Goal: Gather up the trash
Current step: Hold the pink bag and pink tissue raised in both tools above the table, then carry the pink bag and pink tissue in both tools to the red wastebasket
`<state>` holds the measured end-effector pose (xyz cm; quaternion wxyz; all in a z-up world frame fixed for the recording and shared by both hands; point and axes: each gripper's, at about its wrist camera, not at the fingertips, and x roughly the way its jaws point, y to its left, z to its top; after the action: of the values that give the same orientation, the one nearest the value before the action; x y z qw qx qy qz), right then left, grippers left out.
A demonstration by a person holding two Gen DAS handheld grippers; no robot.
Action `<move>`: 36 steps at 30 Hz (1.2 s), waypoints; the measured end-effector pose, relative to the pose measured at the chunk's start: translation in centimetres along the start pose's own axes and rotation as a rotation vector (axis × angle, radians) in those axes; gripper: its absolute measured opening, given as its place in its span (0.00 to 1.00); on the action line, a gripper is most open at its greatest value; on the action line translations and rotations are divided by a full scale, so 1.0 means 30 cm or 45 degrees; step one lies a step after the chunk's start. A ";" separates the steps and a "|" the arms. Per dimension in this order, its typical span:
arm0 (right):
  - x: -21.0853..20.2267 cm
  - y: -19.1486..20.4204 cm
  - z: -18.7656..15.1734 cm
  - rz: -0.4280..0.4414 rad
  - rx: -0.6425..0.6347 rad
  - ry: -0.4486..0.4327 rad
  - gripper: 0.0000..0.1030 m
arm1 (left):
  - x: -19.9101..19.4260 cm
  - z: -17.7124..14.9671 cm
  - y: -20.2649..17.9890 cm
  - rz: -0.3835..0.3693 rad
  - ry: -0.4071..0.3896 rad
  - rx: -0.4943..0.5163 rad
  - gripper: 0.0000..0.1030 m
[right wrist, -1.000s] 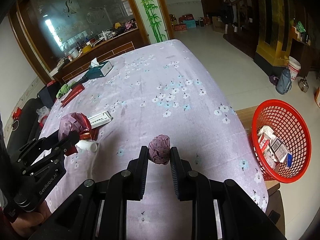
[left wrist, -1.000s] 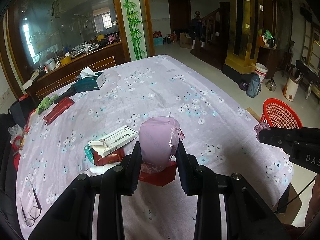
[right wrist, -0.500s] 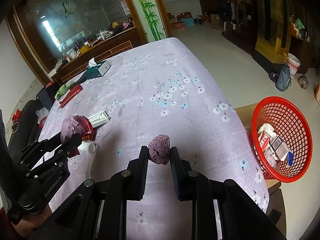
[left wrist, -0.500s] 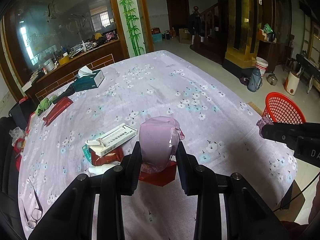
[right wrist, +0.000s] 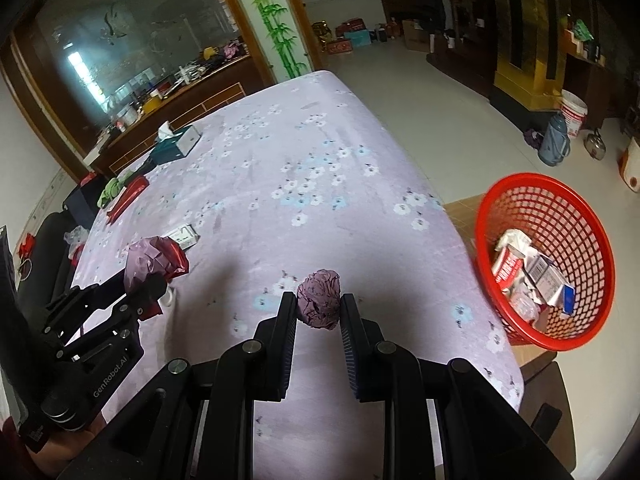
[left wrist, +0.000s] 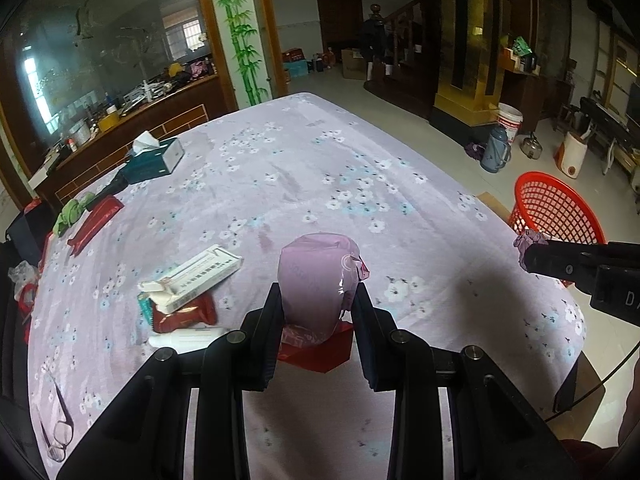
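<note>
Since both pieces of trash are carried clear of the tabletop point(right wrist: 320, 168), each is kept pinched between its tongs for the trip to the bin; the left tongs point(left wrist: 318, 300) are closed on a pink plastic bag point(left wrist: 318, 276), bunched upright between the jaws, and the right tongs point(right wrist: 318, 308) are clamped on a small crumpled purple wad point(right wrist: 319, 299), held just at the tips so that it can be dropped cleanly. A red mesh basket point(right wrist: 576, 216) is set on a low stand just beside the tabletop's right edge, within reach of the right tongs; several items have already been gathered in it, apparently flattened cartons and white wrappers, though the contents cannot be told apart with certainty. More clutter is left on the tabletop near the left tongs: a white carton point(left wrist: 200, 276) lying on a red packet point(left wrist: 188, 316); a tissue box point(left wrist: 154, 158) is kept well apart at the far side.
</note>
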<state>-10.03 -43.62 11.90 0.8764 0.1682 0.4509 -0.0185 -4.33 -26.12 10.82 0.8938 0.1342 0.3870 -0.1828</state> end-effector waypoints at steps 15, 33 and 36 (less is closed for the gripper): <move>-0.076 -0.167 -0.040 -0.039 0.135 -0.023 0.23 | 0.018 0.014 -0.158 -0.098 0.026 0.083 0.31; -0.234 -0.452 -0.039 -0.076 0.404 -0.135 0.23 | 0.004 0.092 -0.353 -0.316 0.045 0.200 0.31; -0.269 -0.522 -0.024 -0.082 0.462 -0.159 0.23 | 0.000 0.134 -0.419 -0.415 0.058 0.234 0.31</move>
<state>-18.25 -59.14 13.59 0.8568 0.3077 0.3902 -0.1378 -7.16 -38.93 12.24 0.8274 0.1547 0.4054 -0.3567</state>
